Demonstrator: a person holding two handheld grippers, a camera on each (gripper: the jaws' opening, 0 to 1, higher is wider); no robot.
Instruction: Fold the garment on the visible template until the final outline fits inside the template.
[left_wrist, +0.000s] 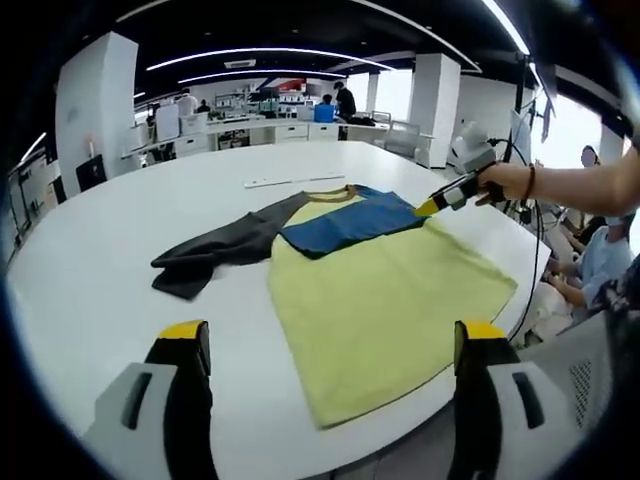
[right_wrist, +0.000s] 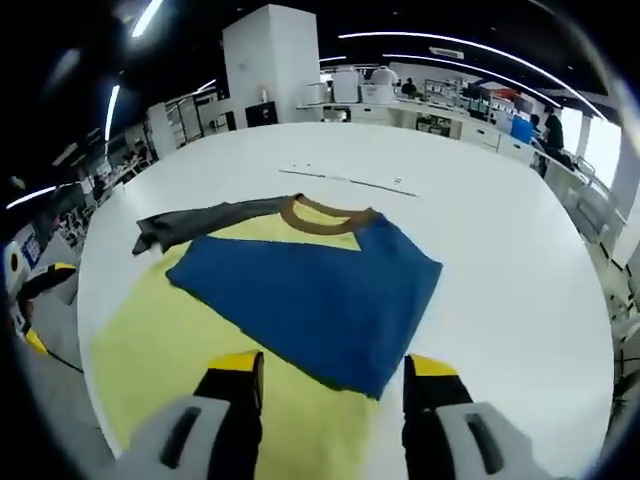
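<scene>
Shirt (left_wrist: 385, 300): spread flat on white table (left_wrist: 120, 260), near the edge closest to the person; yellow body, brown collar (right_wrist: 325, 214).
Blue sleeve (right_wrist: 310, 290): folded inward across the chest, presumably to narrow the outline on that side.
Grey sleeve (left_wrist: 215, 250): stretched out sideways past the body, not yet folded; likely next in line.
Template: cannot tell; thin marks (right_wrist: 350, 180) on table beyond collar, too faint to read as an outline.
Left gripper (left_wrist: 330, 345): jaws wide apart, holding nothing, hovering off the hem end.
Right gripper (right_wrist: 335, 375): jaws apart, nothing between them, over the edge of the blue sleeve.
Surroundings: desks (left_wrist: 250, 128), pillar (right_wrist: 270, 65), people in background, well apart.
Obstructions: none near the grey sleeve.
</scene>
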